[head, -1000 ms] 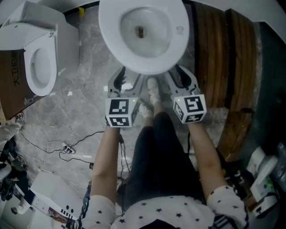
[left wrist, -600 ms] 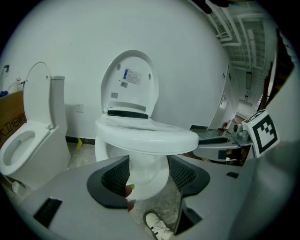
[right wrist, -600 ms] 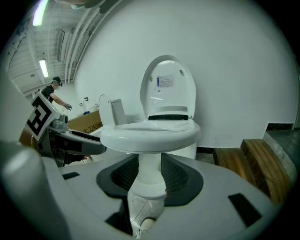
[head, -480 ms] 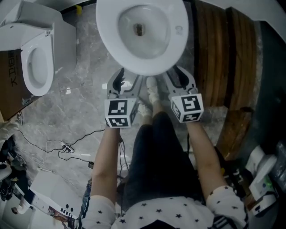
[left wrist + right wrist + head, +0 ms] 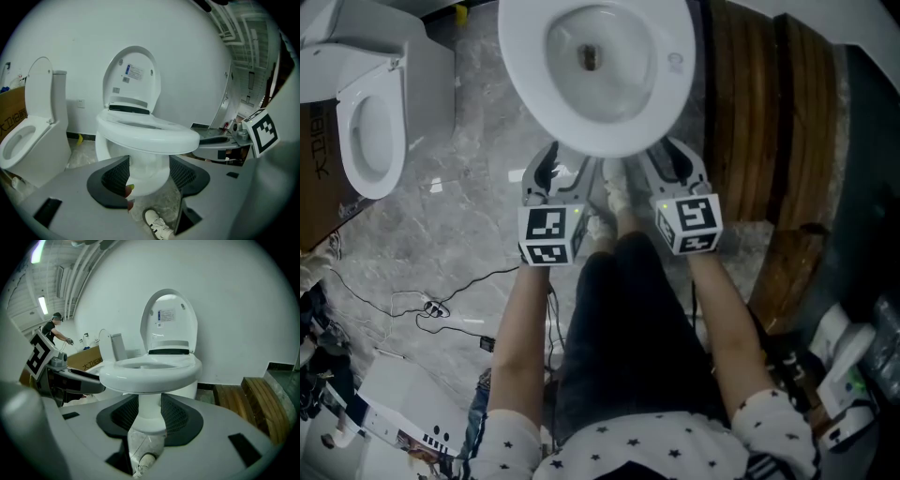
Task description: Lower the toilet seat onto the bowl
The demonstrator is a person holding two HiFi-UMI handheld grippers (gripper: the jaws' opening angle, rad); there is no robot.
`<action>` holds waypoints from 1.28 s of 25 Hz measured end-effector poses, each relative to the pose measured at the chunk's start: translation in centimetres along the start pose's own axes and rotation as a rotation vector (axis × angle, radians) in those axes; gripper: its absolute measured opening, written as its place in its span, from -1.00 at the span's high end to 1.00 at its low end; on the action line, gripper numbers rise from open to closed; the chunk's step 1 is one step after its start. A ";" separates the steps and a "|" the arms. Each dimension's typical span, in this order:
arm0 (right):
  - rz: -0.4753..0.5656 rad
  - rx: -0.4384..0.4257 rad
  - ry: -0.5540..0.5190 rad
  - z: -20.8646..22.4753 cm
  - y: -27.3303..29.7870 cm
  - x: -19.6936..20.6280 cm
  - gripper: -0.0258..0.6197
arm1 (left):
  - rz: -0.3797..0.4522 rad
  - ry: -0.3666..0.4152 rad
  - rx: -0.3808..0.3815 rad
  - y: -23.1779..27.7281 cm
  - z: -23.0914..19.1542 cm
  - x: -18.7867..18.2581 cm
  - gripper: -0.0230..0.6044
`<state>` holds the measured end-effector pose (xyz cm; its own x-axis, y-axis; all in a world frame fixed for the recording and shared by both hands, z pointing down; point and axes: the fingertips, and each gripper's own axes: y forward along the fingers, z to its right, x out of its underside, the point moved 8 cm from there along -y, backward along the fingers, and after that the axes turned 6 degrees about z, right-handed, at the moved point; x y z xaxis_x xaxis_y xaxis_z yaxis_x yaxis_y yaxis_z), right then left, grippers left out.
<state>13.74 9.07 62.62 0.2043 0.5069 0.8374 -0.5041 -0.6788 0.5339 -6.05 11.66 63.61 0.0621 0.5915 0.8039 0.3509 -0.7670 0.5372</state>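
Toilet seat (image 5: 521, 67) faces two tools (image 5: 565, 171) (image 5: 672, 161); two toilets (image 5: 619, 80) (image 5: 367, 131).

The right tool (image 5: 150, 412) holds its jaws apart with nothing between them. Beyond the gap rises the pedestal of the white toilet (image 5: 151, 372), its lid (image 5: 168, 319) upright against the wall. The left tool (image 5: 93, 383) reaches in from the left. Wooden planks (image 5: 258, 399) lie on the floor at right.
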 end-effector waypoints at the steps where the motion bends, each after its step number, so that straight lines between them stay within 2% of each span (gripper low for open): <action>1: -0.003 0.000 0.000 0.0 0.1 0.1 0.43 | -0.003 -0.002 -0.001 0.0 0.0 0.1 0.06; 16: -0.044 -0.014 -0.020 0.2 1.3 1.9 0.43 | -0.040 -0.032 -0.013 1.1 -0.7 2.1 0.06; 32: -0.076 -0.004 0.007 0.9 3.0 3.8 0.43 | -0.077 -0.044 -0.019 3.0 -1.3 4.0 0.06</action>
<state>13.76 8.45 67.53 0.2358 0.5605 0.7939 -0.4910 -0.6363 0.5951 -6.00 11.37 68.74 0.0769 0.6590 0.7482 0.3388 -0.7231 0.6020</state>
